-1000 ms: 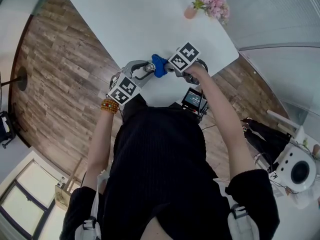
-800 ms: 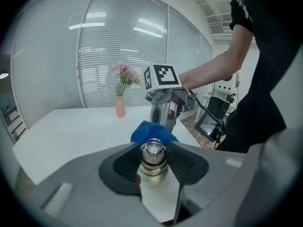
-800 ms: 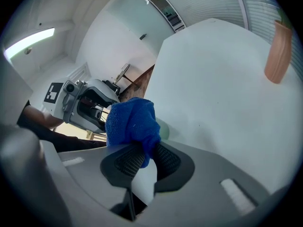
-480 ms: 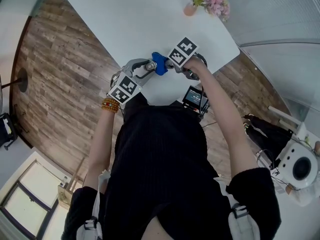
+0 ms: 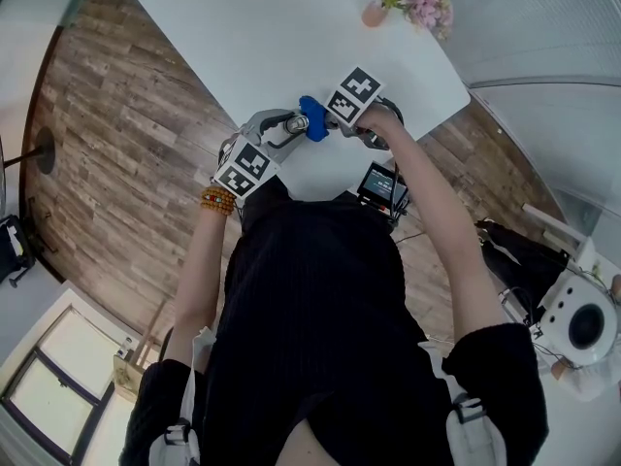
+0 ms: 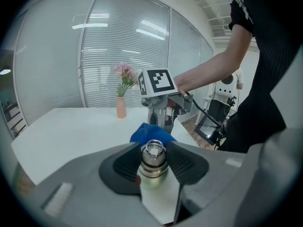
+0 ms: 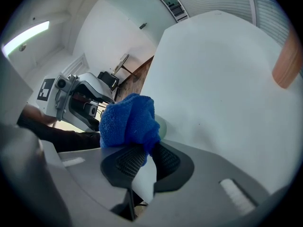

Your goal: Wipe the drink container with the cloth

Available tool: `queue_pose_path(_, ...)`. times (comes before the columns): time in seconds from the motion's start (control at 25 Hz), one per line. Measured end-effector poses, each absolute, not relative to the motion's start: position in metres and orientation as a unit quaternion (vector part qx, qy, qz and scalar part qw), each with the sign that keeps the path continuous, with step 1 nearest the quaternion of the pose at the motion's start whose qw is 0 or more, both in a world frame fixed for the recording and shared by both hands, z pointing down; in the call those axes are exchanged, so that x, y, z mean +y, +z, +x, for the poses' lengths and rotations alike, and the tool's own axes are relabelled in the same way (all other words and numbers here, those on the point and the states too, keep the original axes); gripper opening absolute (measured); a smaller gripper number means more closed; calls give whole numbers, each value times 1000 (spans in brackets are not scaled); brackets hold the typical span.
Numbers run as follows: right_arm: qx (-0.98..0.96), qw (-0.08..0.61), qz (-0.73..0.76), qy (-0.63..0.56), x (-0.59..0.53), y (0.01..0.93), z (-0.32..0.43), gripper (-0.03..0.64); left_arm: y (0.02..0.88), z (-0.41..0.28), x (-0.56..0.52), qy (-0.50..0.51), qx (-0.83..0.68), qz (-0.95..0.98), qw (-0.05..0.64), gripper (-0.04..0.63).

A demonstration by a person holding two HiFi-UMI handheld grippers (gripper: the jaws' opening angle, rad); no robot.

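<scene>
A steel drink container (image 6: 151, 174) with a ringed cap sits between the pads of my left gripper (image 6: 152, 150), which is shut on it just below the cap. In the head view that left gripper (image 5: 277, 129) holds the container (image 5: 296, 124) over the near edge of the white table (image 5: 272, 37). My right gripper (image 7: 144, 157) is shut on a bunched blue cloth (image 7: 128, 119). The cloth (image 6: 147, 132) rests against the far side of the container's top. From above, the cloth (image 5: 312, 119) lies between the two grippers, the right gripper (image 5: 332, 124) beside it.
A small vase of pink flowers (image 5: 412, 3) stands at the table's far right corner. A small screen on a stand (image 5: 381, 187) sits just past the near table edge under my right arm. Wooden floor surrounds the table; a white machine (image 5: 577, 333) stands at the right.
The right gripper has tilted slightly while the cloth stays against the container's top. The left gripper and the container have kept still.
</scene>
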State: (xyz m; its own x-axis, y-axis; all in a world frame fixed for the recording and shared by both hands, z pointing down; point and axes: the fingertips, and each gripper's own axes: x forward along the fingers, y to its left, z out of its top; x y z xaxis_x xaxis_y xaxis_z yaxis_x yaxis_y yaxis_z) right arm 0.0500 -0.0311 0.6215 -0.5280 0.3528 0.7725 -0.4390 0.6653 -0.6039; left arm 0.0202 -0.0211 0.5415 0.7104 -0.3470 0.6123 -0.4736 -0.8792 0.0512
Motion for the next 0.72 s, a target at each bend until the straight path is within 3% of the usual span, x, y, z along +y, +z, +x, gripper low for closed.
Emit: queue_pose_path(0.72, -755, 533, 34, 380, -18, 662, 56, 61, 539, 27, -26, 296, -226, 923, 99, 262)
